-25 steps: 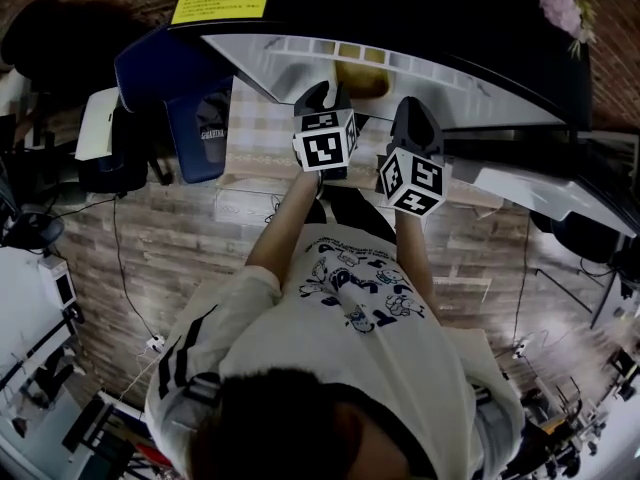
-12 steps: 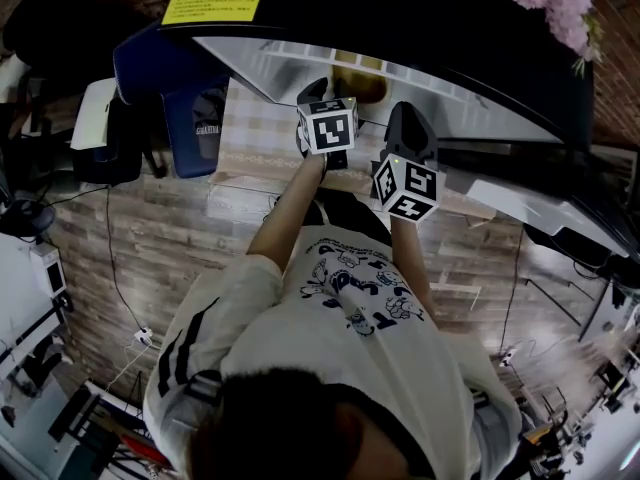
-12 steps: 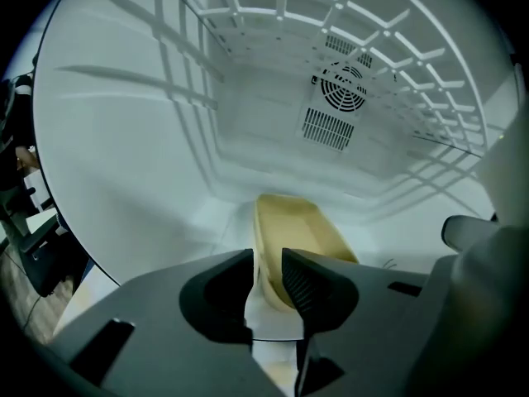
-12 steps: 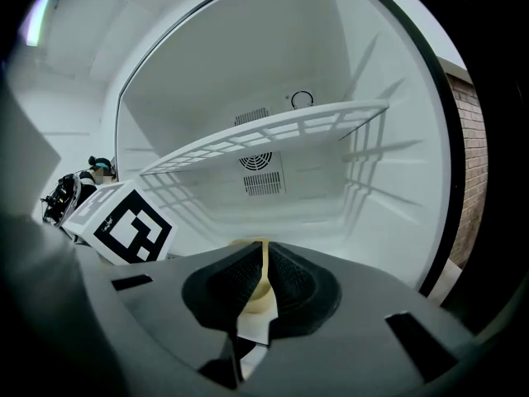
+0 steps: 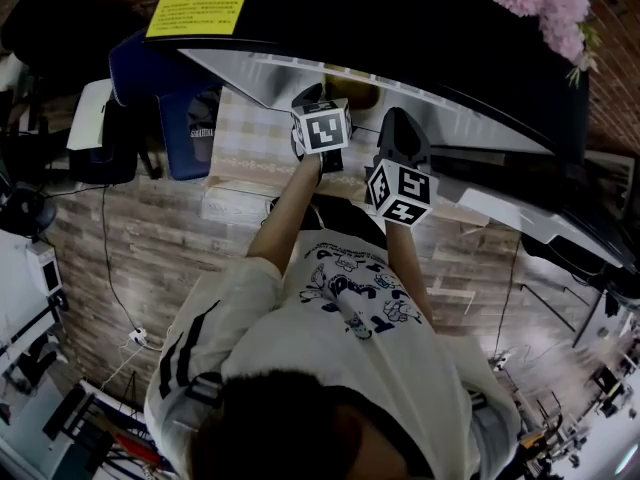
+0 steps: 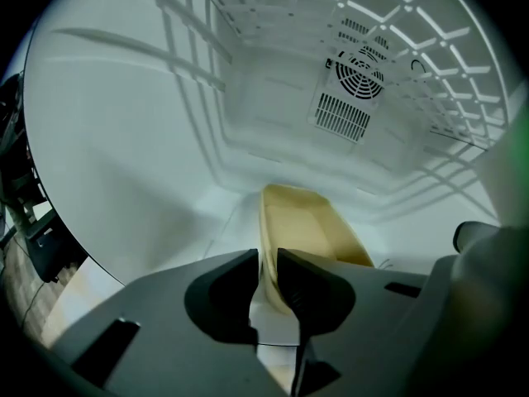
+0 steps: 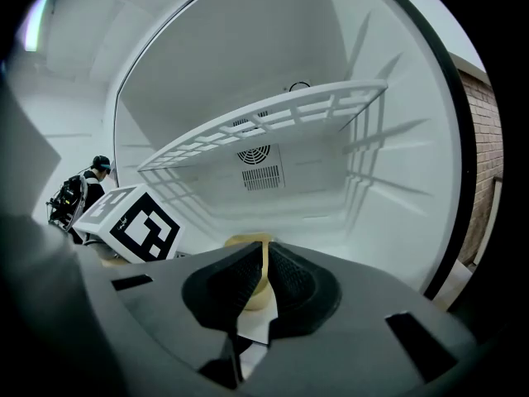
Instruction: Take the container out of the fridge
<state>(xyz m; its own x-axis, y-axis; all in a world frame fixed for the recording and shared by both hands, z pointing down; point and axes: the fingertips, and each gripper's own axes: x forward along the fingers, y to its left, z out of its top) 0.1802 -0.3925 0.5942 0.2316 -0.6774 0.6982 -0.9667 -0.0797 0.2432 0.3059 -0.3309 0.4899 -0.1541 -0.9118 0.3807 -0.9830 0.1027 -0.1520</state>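
A pale yellow container (image 6: 302,226) sits on the white floor of the open fridge (image 6: 124,155). My left gripper (image 6: 264,259) is shut on the container's near left rim. My right gripper (image 7: 263,261) is shut on another part of the rim, and the container (image 7: 248,292) shows between and below its pads. In the head view both arms reach forward into the fridge (image 5: 260,68). The left gripper (image 5: 318,96) and right gripper (image 5: 396,120) stand side by side at its opening, and a bit of the container (image 5: 355,93) shows between them.
A white wire shelf (image 7: 273,122) hangs above the container and a fan grille (image 6: 357,77) is on the back wall. The fridge door (image 5: 540,218) stands open at the right. A blue chair (image 5: 165,88) and a checked mat (image 5: 255,138) are left of my arms.
Both grippers keep their hold on the container. The two marker cubes have shifted only slightly, and the head view has tilted a little.
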